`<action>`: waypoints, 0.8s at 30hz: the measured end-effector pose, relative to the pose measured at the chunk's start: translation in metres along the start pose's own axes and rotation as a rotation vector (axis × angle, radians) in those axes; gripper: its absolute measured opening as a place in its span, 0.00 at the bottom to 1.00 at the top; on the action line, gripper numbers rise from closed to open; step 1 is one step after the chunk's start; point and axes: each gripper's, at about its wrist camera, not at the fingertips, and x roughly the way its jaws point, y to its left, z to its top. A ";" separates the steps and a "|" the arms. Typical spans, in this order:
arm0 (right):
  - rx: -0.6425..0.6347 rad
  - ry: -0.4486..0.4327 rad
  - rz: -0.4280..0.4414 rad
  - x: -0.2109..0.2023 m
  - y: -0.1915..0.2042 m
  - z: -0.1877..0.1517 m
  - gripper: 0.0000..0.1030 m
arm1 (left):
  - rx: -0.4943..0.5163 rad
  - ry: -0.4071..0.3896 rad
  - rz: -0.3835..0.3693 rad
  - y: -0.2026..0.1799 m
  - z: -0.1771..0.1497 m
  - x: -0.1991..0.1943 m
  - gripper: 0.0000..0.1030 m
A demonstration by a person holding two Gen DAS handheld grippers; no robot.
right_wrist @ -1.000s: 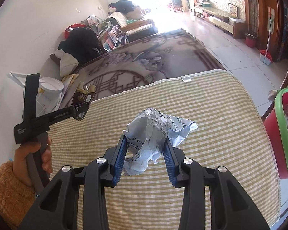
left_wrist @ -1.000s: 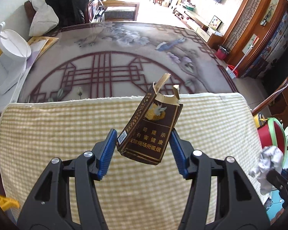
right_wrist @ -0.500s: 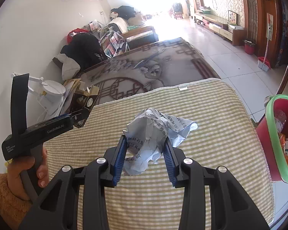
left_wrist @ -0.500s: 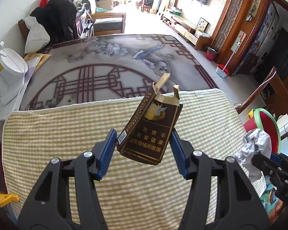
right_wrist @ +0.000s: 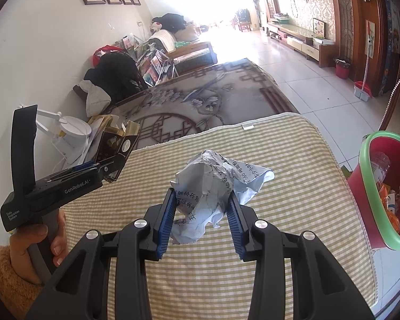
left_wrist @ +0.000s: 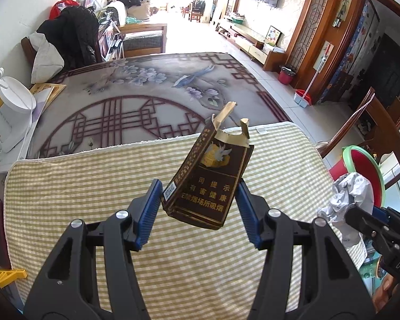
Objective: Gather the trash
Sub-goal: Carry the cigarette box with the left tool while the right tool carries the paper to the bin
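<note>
My left gripper [left_wrist: 198, 200] is shut on a torn dark brown cigarette pack [left_wrist: 209, 176] with gold print, held in the air above the checked yellow mat [left_wrist: 93, 186]. A crumpled sheet of pale printed paper [right_wrist: 210, 184] is clamped in my right gripper [right_wrist: 201, 205], also lifted over the mat [right_wrist: 280, 160]. In the left wrist view the paper wad [left_wrist: 352, 194] shows at the right edge in front of the red bin [left_wrist: 365, 170]. In the right wrist view the left gripper [right_wrist: 112, 165] with its pack [right_wrist: 112, 144] is at the left, held by a hand in an orange sleeve.
A red bin with a green rim [right_wrist: 381, 186] stands off the mat's right side with wrappers inside. Beyond the mat lies a patterned rug [left_wrist: 136, 90]. A white lamp [left_wrist: 10, 101] and books sit at the left wall. A wooden chair [left_wrist: 360, 122] stands near the bin.
Both grippers rose a little with their loads still gripped. The left one shifted so more of the room and the red bin came into view at the right.
</note>
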 end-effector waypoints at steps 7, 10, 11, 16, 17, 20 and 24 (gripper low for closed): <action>0.000 -0.012 0.001 -0.009 -0.006 -0.002 0.35 | 0.011 -0.004 -0.008 -0.013 -0.002 -0.004 0.52; -0.008 -0.016 0.006 -0.013 -0.014 -0.002 0.35 | 0.011 -0.001 -0.007 -0.025 -0.003 -0.002 0.52; -0.012 -0.016 0.007 -0.013 -0.016 -0.002 0.35 | 0.010 0.000 -0.005 -0.028 -0.003 -0.002 0.52; -0.005 -0.015 0.007 -0.020 -0.045 0.000 0.35 | 0.010 0.012 -0.005 -0.059 -0.005 0.003 0.52; -0.001 -0.014 0.005 -0.023 -0.053 0.001 0.35 | 0.008 0.015 -0.008 -0.065 -0.004 0.004 0.52; 0.015 -0.016 -0.012 -0.030 -0.079 0.002 0.35 | 0.005 0.030 -0.042 -0.094 -0.003 0.011 0.52; 0.060 -0.032 -0.060 -0.046 -0.128 0.003 0.35 | 0.036 0.051 -0.094 -0.141 -0.001 0.025 0.52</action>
